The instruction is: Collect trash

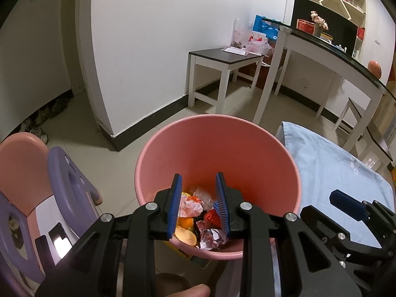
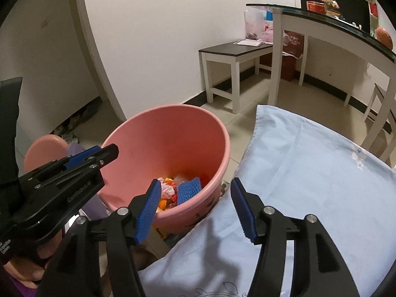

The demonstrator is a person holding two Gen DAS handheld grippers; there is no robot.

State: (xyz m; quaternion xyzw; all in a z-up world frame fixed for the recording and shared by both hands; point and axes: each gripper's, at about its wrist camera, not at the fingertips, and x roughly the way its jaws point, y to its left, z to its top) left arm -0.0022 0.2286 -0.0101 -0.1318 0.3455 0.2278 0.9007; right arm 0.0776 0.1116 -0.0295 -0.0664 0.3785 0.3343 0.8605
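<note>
Legible markings: almost none.

Right wrist view: embossed lettering runs along the black body of the left gripper (image 2: 170, 170), too blurred to spell out; white print at its lower edge near the hand, cut off, last word possibly "Space", uncertain. A dark red bag (image 2: 292, 43) under the glass-topped table (image 2: 321, 18) carries pale characters, unreadable. Black brush-like marks on the outside wall of the pink bucket (image 2: 198, 219), not decipherable as text. Left wrist view: blue bag (image 1: 266, 27) on the bench (image 1: 212, 58) shows a white logo, too small to read.
</note>
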